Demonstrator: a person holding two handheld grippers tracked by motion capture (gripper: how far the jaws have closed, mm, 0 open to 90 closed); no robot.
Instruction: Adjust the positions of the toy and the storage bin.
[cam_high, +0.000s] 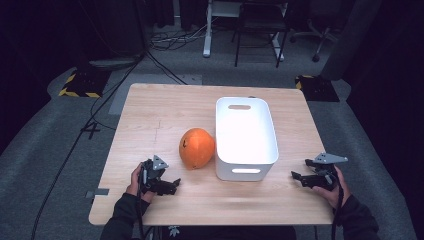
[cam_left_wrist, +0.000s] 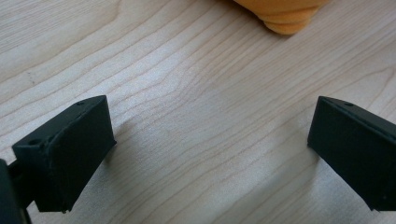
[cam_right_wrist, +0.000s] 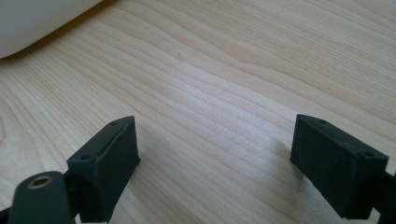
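Left gripper (cam_high: 176, 184) near orange pumpkin (cam_high: 197, 147), fingers apart, empty; right gripper (cam_high: 296, 176) beside white bin (cam_high: 246, 171) (fingers likewise apart), low over counter (cam_high: 165, 112).

From the high view I see a brightly lit counter (cam_high: 165, 120) at frame centre; the surroundings fall to near-black. The white bin (cam_high: 245, 137) glares, overexposed. In both gripper views, the near jaws are soft-focused and cast faint shadows.

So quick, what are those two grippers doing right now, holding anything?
Left gripper: open, holding nothing, near the orange pumpkin.
Right gripper: open, holding nothing, beside the white bin.
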